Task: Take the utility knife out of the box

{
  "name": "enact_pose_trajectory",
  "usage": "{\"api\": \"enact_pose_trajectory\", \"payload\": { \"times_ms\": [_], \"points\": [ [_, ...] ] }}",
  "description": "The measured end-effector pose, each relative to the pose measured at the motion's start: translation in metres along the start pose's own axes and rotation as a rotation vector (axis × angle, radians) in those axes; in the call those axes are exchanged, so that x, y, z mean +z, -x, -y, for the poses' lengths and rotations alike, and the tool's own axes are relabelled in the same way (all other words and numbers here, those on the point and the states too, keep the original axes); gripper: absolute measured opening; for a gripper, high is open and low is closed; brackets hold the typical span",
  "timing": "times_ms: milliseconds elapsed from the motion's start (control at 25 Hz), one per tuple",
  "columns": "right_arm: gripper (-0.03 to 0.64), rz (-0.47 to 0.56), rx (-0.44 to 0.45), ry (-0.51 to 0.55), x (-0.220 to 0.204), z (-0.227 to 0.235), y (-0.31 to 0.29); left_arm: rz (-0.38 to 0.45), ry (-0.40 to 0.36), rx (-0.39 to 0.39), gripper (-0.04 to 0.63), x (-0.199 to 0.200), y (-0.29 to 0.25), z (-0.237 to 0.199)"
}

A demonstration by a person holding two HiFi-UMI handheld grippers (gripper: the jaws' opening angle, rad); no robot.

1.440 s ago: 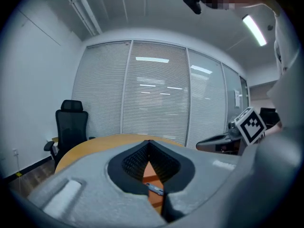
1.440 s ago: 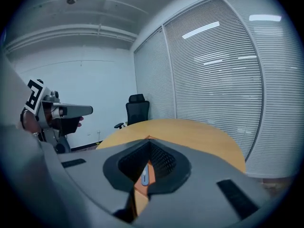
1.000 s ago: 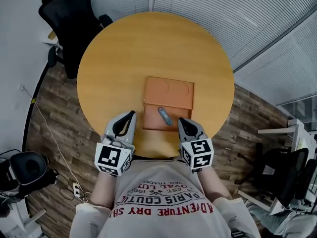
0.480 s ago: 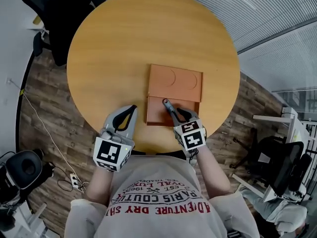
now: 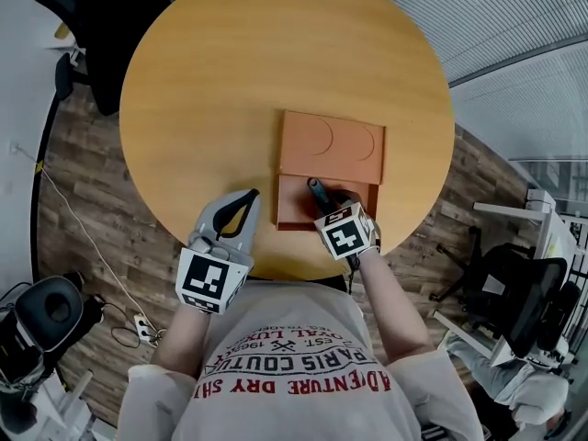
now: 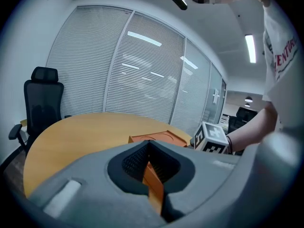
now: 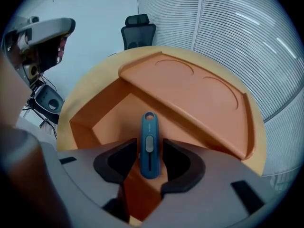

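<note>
An orange box [image 5: 290, 211] lies on the round wooden table [image 5: 211, 90], its lid [image 5: 331, 147] folded flat behind it. In the box is a blue utility knife [image 5: 315, 189], lengthwise towards the lid. My right gripper [image 5: 328, 206] points steeply down into the box. In the right gripper view the knife [image 7: 149, 144] sits between the pads of my right gripper [image 7: 149, 151]; the jaws are opening, with a thin gap on either side. My left gripper [image 5: 246, 202] is shut and empty left of the box; in its own view my left gripper [image 6: 151, 172] faces the box [image 6: 154, 137].
A black office chair [image 5: 110, 26] stands beyond the table's far left edge, and more chairs [image 5: 519, 301] are at the right. Cables and a power strip [image 5: 142, 327] lie on the wood floor. Blinds line the far wall.
My right gripper has gone forward and down into the box, over the knife, and its jaws have spread apart. The left gripper sank a little and stayed shut.
</note>
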State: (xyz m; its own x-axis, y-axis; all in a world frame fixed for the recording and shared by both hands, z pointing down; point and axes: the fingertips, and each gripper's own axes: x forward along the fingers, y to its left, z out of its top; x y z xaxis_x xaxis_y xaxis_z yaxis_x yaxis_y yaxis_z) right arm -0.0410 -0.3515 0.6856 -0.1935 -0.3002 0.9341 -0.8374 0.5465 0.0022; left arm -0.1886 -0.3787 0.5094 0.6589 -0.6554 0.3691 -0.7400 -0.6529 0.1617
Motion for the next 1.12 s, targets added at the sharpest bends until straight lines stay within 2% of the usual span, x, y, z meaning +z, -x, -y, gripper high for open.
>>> {"api": "enact_pose_trajectory", "payload": {
  "times_ms": [200,680,840,1120],
  "points": [
    [0.15,-0.021,-0.004,-0.011,-0.004,0.0,-0.005,-0.003,-0.004,0.004,-0.005,0.001,-0.001,-0.003],
    [0.138,0.001,0.03,-0.079,-0.006,-0.003,-0.003,-0.005,-0.001,0.027,-0.005,0.001,0.011,-0.003],
    [0.138,0.078,0.053,-0.099,0.002,-0.009,0.015,0.008,-0.013,0.02,-0.005,0.006,0.014,0.004],
    [0.138,0.253,0.043,-0.078,0.029,-0.019,0.066,0.05,-0.043,0.012,-0.005,0.017,0.025,0.013]
  ]
}}
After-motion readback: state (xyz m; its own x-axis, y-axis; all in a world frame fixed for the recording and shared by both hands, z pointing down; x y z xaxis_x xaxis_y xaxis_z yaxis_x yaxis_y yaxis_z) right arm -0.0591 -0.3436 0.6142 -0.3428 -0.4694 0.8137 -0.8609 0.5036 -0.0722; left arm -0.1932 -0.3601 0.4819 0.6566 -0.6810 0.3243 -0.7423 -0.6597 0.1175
